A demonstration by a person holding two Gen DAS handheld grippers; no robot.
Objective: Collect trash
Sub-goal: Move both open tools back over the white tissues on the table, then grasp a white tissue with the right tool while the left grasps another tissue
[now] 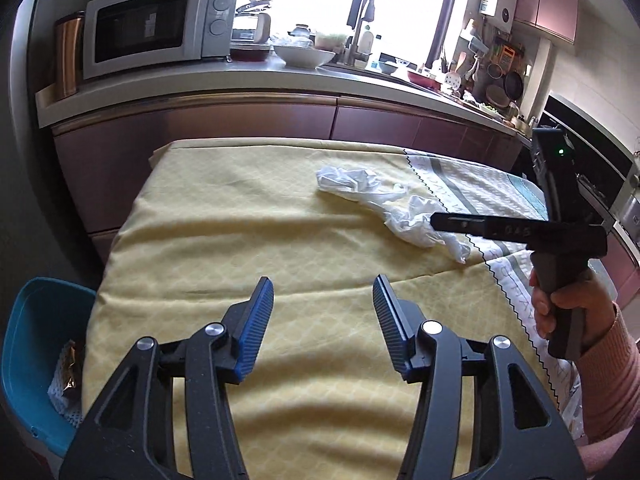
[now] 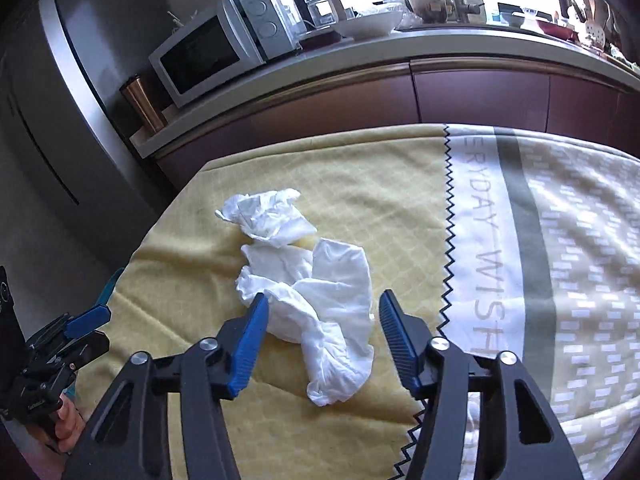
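Crumpled white tissue [image 2: 308, 292] is seen on the yellow cloth [image 2: 360, 184] of the counter, partly between the parted blue pads of the right tool [image 2: 322, 314]; pressing cannot be told. Only the left wrist view shows the teal bin [image 1: 28, 344] at eight o'clock, wrappers inside, and the left tool [image 1: 323, 294] parted, empty, with the tissue at one o'clock
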